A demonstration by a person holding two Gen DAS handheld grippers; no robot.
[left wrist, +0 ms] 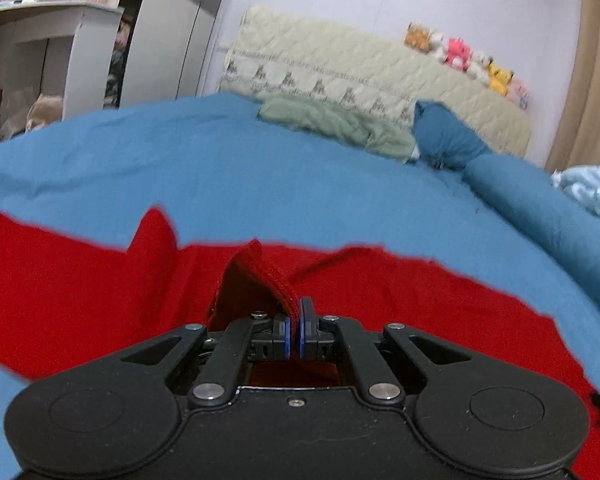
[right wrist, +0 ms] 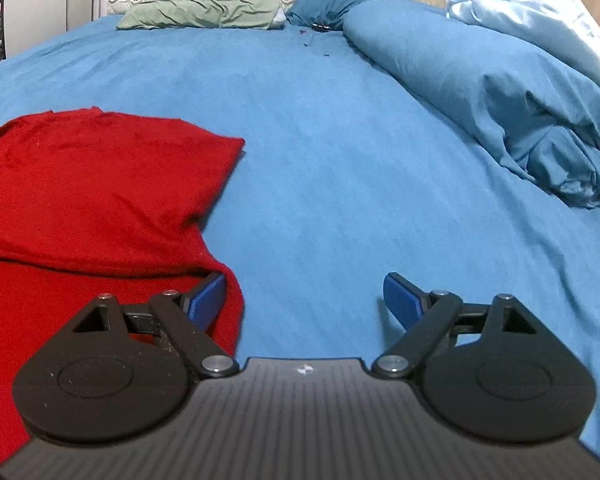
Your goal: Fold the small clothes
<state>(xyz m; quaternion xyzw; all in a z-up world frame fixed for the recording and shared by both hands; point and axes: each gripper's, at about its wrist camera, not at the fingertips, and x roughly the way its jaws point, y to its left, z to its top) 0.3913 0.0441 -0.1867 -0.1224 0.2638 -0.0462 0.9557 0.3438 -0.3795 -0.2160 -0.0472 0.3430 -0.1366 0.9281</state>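
Note:
A red garment (left wrist: 400, 300) lies spread on the blue bed sheet (left wrist: 220, 168). My left gripper (left wrist: 295, 314) is shut on a hemmed edge of the red garment, and that edge stands up as a raised flap just ahead of the pads. In the right wrist view the same red garment (right wrist: 92, 184) lies at the left, partly folded over itself. My right gripper (right wrist: 304, 292) stands open just above the sheet. Its left finger (right wrist: 206, 298) sits against the garment's right edge, and nothing lies between the fingers but sheet.
A green cloth (left wrist: 332, 124) and a blue pillow (left wrist: 448, 136) lie at the head of the bed below a quilted headboard (left wrist: 340, 68) topped with plush toys. A bunched blue duvet (right wrist: 500, 92) and a pale blue blanket (right wrist: 532, 4) fill the right side. White shelves (left wrist: 52, 40) stand left.

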